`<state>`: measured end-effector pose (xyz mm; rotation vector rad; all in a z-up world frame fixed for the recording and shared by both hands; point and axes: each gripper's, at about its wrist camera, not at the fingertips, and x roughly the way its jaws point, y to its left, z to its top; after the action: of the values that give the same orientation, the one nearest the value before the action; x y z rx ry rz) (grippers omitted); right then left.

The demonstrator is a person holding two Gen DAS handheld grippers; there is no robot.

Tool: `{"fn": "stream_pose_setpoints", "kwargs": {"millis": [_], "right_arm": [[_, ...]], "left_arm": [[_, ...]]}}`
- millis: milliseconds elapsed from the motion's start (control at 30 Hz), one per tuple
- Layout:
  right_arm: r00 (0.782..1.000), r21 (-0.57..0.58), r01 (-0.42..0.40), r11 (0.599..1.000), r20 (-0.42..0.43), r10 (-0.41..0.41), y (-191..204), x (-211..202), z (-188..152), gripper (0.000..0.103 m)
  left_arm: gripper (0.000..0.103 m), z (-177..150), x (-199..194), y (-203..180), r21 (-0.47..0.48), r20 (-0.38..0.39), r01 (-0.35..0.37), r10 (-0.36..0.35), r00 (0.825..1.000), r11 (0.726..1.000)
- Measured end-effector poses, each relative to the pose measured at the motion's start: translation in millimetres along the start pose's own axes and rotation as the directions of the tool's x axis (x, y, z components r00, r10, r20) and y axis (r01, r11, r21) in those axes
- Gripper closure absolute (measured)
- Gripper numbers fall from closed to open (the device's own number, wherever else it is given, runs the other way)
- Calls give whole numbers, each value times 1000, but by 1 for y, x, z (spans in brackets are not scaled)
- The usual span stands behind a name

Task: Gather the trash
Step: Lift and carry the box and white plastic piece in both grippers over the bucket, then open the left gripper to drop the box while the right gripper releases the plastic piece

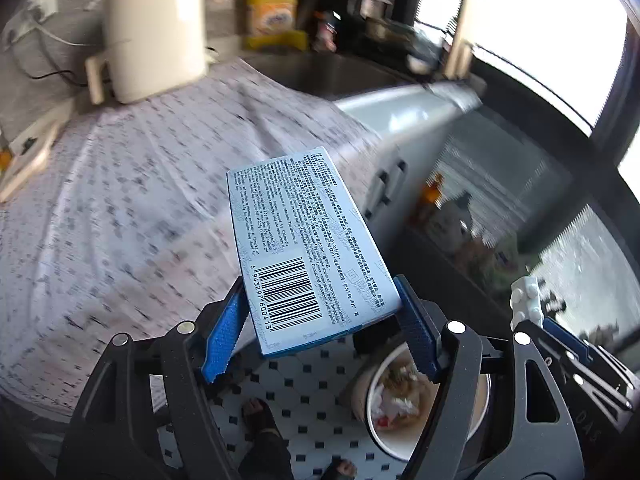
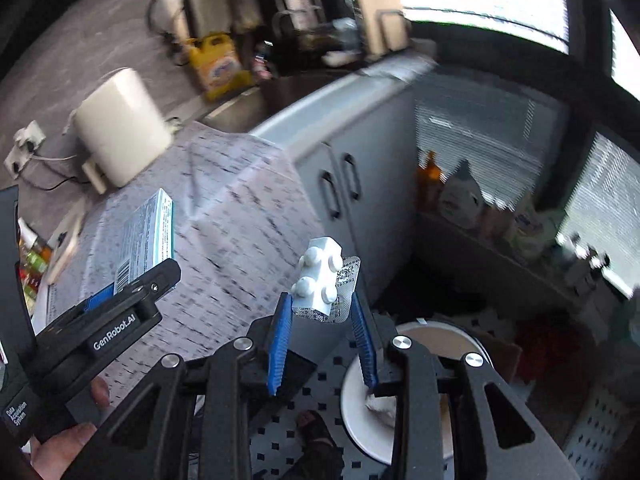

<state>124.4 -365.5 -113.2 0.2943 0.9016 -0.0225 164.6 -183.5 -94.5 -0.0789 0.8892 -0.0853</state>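
Over the counter's edge, the left gripper point(image 1: 320, 320) is clamping a pale blue box point(image 1: 304, 244) by its barcode end, the blue pads point(image 1: 224, 336) pressing on both long sides and the jaws standing wide to span it. The box is sticking forward and up from the jaws, printed face toward the camera, with its far end above the patterned cloth point(image 1: 120, 200) that is covering the counter.

The right gripper point(image 2: 324, 336) is gripping a white toy brick point(image 2: 318, 280) together with a silver blister pack point(image 2: 346, 288), jaws set narrow, both items standing up between the pads. In the right view the box point(image 2: 148, 232) is showing at the left, held in the left gripper point(image 2: 132, 300), with fingers point(image 2: 64, 440) of a hand around that tool's handle. The two grippers are sitting side by side and near each other.

Below both grippers a white bin point(image 1: 384, 400) is standing on the tiled floor point(image 1: 304, 384), close to the grey cabinet point(image 2: 360, 184); crumpled paper and scraps are lying inside it. The bin point(image 2: 360, 392) is partly hidden behind the right gripper's frame. A sandalled foot point(image 1: 260, 420) is standing on the tiles left of the bin.

At the back of the counter a cream appliance point(image 1: 156, 32) is standing well clear of the box. The air between the grippers and the bin's mouth is looking open; the cabinet front is bounding it on the far side, and a low shelf of bottles point(image 2: 460, 196) is lying beyond, to the right.
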Motion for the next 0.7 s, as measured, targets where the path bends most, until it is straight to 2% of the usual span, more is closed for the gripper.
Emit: {"fn": "stream_pose_setpoints", "kwargs": {"millis": [233,300,333,367,400,700], "right_arm": [[994,99,99,990,-57,-93,-48,5,-33,71],[991,124,126,984,-69,-119,-60,5,-42,66],[989,139,139,981,-75,-129,-66,6,-46,60],[988,151,143,978,-78,-133,-71,5,-49,49],[987,165,155,974,-78,-144,-77,3,-53,47],[977,229,209,951,-87,-194,-110,-15,-73,47]], "left_arm": [[32,-35,24,-35,94,-97,81,-72,993,992],[32,-42,31,-42,113,-119,98,-84,989,989],[32,-46,35,-47,123,-132,108,-91,987,987],[32,-50,39,-52,133,-145,118,-99,984,984],[32,-53,42,-57,141,-154,127,-105,982,982],[32,-75,53,-97,220,-217,207,-159,963,953]]}}
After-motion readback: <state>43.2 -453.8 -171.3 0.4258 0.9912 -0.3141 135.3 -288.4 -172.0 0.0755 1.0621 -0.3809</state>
